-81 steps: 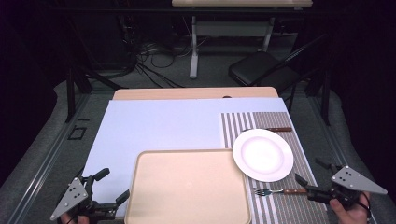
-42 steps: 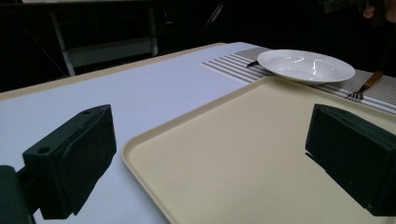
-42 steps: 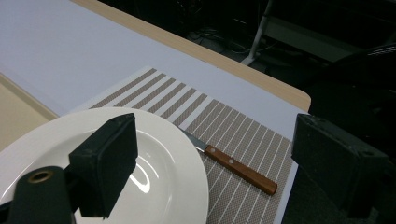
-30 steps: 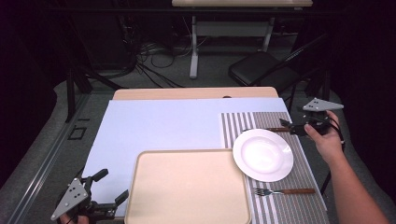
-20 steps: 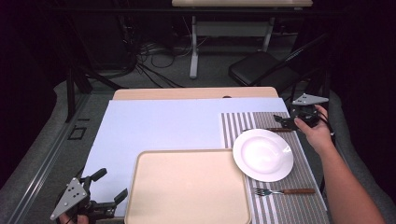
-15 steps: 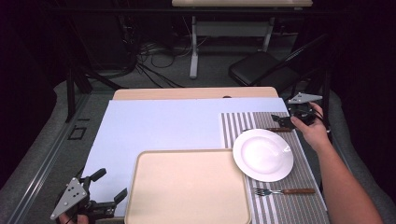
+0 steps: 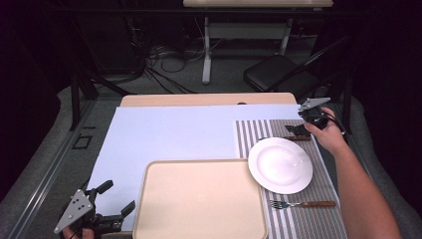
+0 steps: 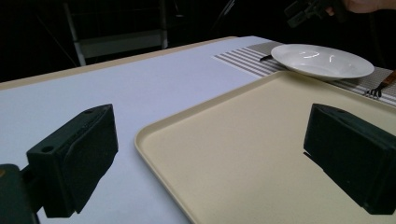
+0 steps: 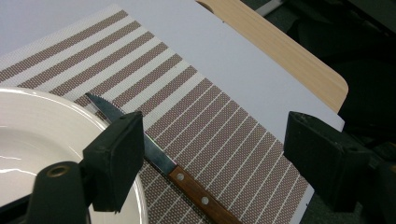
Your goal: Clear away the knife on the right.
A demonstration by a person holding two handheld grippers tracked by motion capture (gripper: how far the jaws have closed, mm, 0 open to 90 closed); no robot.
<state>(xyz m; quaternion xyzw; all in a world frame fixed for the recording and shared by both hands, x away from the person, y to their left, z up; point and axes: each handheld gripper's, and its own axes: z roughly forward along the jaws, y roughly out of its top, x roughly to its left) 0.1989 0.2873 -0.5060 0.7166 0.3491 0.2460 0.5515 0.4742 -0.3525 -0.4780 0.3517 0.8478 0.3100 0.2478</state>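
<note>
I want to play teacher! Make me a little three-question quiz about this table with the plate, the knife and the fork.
1. True or false: the right hand-held gripper is shut on the knife.
2. Which lies nearer the person, the fork or the knife?
A. fork
B. knife
3. Fill in: the white plate rests on the striped ____.

Key:
1. False. Its jaws stand wide open above the knife.
2. A. The fork lies on the near side of the plate, the knife on the far side.
3. Placemat. The plate sits beside the empty beige tray.
</note>
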